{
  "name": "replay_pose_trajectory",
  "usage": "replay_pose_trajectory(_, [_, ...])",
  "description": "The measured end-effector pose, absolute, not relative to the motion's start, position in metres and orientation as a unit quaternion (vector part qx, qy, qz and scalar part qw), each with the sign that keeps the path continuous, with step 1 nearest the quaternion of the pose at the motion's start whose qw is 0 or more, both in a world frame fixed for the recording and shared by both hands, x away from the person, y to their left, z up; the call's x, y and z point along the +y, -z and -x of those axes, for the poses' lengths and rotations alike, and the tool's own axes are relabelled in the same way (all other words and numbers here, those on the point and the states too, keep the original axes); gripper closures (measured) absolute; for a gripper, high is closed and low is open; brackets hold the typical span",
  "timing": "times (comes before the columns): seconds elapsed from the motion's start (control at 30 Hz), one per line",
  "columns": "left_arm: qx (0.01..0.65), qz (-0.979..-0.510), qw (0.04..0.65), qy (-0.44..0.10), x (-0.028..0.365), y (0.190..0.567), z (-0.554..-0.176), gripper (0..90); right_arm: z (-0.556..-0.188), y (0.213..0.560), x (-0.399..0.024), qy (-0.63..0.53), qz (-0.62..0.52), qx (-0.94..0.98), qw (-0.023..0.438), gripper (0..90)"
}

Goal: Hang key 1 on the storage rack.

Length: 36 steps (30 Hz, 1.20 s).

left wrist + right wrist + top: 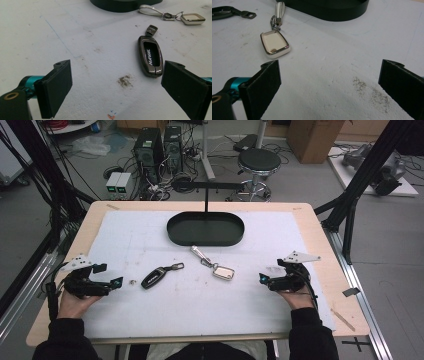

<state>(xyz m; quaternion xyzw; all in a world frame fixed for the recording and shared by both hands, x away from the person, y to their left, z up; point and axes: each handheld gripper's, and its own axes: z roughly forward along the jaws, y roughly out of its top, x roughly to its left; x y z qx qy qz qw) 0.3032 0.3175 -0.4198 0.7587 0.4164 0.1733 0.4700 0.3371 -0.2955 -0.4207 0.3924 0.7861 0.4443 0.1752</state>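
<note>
worktop (310, 310) with white sheet; black oval tray (205, 228) at its far middle, nothing seen inside. dark key fob (155, 277) lies left of centre, white key fob (223, 272) with its strap right of centre, both well apart from the tray. left gripper (117, 282) and right gripper (262, 278) rest low at the sides, jaws wide apart, holding nothing. judged: no fob moved yet, all placing left. small speck beside the dark fob too tiny to identify.

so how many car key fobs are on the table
2. The dark key fob lies left of centre, nearer the left gripper; the white key fob lies right of centre, below the black tray. None looks hidden.
</note>
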Motion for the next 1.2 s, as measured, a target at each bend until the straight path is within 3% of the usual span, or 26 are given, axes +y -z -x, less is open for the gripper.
replay_pose_trajectory(0.73, [0.419, -0.757, 0.471, -0.172, 0.318, 0.420, -0.304, 10.4, -0.340, 0.421, -0.293, -0.441, -0.395, 0.787, 0.174, 3.5])
replay_pose_trajectory(1.2, [0.419, -0.760, 0.468, -0.170, 0.316, 0.421, -0.304, 10.5, -0.352, 0.410, -0.266, -0.436, -0.371, 0.806, 0.153, 3.5])
